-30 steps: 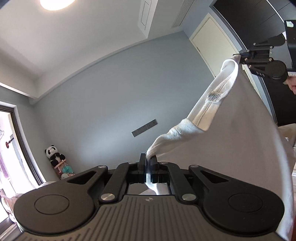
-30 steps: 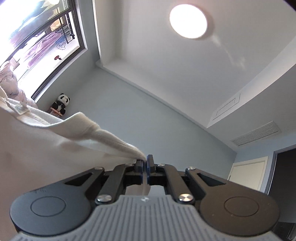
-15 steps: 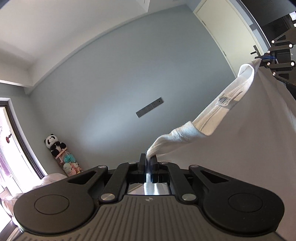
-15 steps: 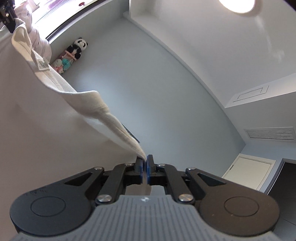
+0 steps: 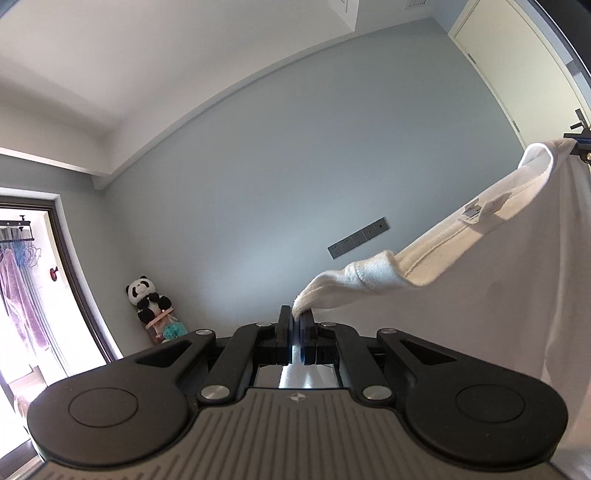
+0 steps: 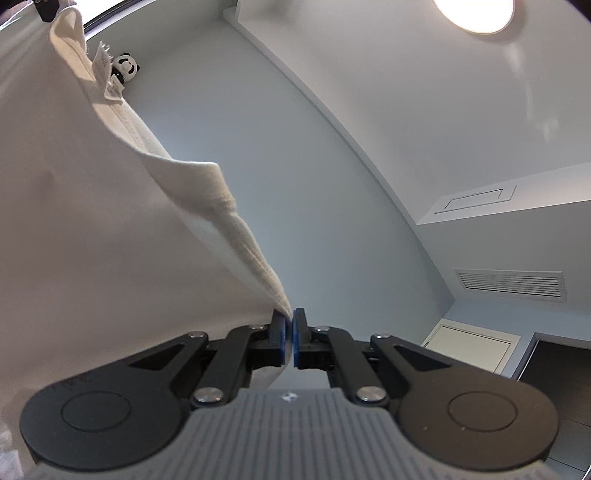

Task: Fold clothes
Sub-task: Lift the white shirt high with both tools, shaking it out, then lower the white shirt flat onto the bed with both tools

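Left wrist view: the left gripper (image 5: 296, 320), a black two-finger tool with a grey ribbed body, has its fingers (image 5: 284, 325) drawn together and clamped on one corner of a white knitted cotton garment with a ribbed collar (image 5: 461, 266); a thin fold of the cloth shows in the narrow slit between the pads. From this corner the garment runs up and to the right, held off the ground and stretched, its collar band uppermost and a small white sewn-in label (image 5: 476, 211) hanging on the inside of the band. At the far right edge the opposite corner of the cloth meets the black, blue-padded tip of the right gripper (image 5: 580, 144), of which only a sliver shows. Behind lie a pale grey-blue wall (image 5: 258, 184), a grey strip of wall sockets (image 5: 358, 242), a black-and-white panda soft toy (image 5: 146, 299) near the left, and a dark-framed window (image 5: 70, 273). Right wrist view: the right gripper (image 6: 290, 325) has its blue-padded fingers (image 6: 301, 332) nearly shut, pinching the garment's other corner against the left pad; the white cloth (image 6: 92, 221) fans out to the left and upward, label (image 6: 105, 74) near the top. A round ceiling lamp (image 6: 474, 14) and a slatted wall vent (image 6: 511, 284) occupy the right.
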Available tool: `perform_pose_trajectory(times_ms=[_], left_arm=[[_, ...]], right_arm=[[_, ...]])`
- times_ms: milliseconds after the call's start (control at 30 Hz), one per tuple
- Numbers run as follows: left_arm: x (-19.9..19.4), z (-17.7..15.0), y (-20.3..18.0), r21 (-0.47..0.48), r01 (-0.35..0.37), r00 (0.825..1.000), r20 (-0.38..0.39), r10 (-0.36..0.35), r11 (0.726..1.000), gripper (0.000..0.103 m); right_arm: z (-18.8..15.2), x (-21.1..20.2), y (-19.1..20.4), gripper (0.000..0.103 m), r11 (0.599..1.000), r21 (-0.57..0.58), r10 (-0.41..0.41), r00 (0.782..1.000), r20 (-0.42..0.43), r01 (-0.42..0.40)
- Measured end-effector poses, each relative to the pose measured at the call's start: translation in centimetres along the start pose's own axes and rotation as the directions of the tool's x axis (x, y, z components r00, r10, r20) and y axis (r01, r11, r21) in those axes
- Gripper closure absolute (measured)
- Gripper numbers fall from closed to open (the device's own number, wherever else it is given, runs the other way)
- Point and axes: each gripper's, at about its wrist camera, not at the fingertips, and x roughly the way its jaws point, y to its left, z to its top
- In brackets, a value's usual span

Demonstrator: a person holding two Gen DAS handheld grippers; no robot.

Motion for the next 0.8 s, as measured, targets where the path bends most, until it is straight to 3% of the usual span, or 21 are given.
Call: perform_pose_trajectory(times_ms=[133, 300, 433, 533, 700, 800], left_arm=[[-1.2, -2.9, -0.9, 0.056, 0.090, 0.994, -0.060, -0.087, 0.994, 0.101], [-3.7, -9.1, -3.1, 0.091, 0.234, 0.959, -0.188, -0.214, 0.968, 0.101], [-6.9, -15.2, -5.7, 0.105, 0.363, 0.899, -0.300, -0.319, 0.926, 0.101], [-9.2, -19.0, -7.1, 0.069, 0.439, 0.849, -0.358, -0.388, 0.896, 0.101], [-12.6, -24.4, -9.8, 0.022, 0.532, 0.765, -0.441, -0.469, 0.847, 0.101], [-13.7, -27.0, -10.9, 0.005, 0.571, 0.720, -0.484, -0.498, 0.821, 0.101]], right_arm=[[-2.6, -2.3, 0.6, 0.099, 0.997, -0.007, 0.081, 0.996, -0.029, -0.081], [-8.0, -7.4, 3.1, 0.099, 0.966, -0.044, 0.250, 0.962, -0.114, -0.256], [-13.0, -12.5, 5.1, 0.099, 0.917, -0.041, 0.383, 0.903, -0.194, -0.397], [-16.7, -16.3, 6.3, 0.099, 0.870, -0.028, 0.471, 0.845, -0.254, -0.493], [-22.3, -22.2, 7.8, 0.099, 0.789, -0.002, 0.582, 0.748, -0.318, -0.615], [-25.2, -25.5, 8.5, 0.099, 0.752, 0.016, 0.624, 0.705, -0.338, -0.659]])
